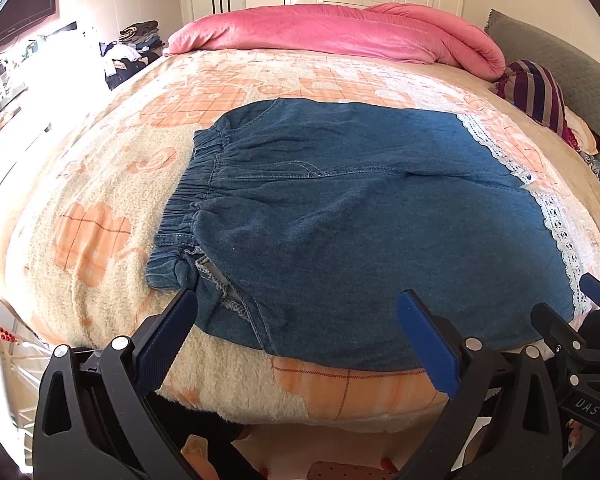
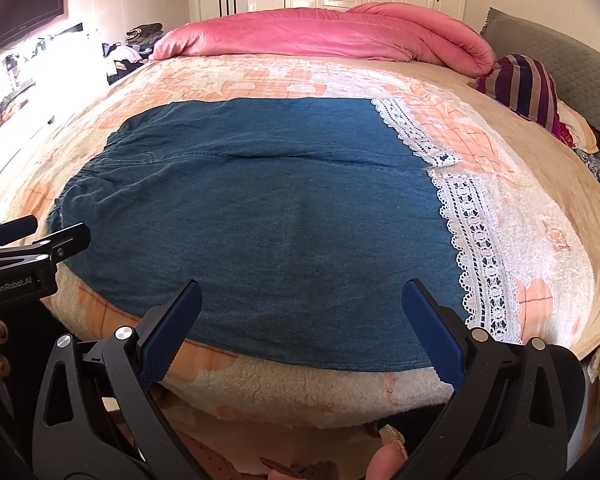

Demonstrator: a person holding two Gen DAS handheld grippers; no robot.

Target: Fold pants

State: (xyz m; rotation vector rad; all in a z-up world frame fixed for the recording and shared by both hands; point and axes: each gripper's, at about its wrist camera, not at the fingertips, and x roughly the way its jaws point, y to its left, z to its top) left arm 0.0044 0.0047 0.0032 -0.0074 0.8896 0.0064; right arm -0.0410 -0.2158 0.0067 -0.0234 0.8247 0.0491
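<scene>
The denim pants (image 1: 360, 216) are spread flat on the bed (image 1: 100, 184), just ahead of both tongs. The left tongs (image 1: 304, 344) are held wide apart near the waistband; the right tongs (image 2: 300, 332) are likewise parted, empty, near the lace hem (image 2: 476, 248).

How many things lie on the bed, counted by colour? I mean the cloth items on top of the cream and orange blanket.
Blue: 1, the denim pants with white lace hems
Pink: 1, the rolled quilt
Striped purple: 1, the pillow
Total: 3

Both grippers, left and right, hang open at the near edge of the pants.
</scene>
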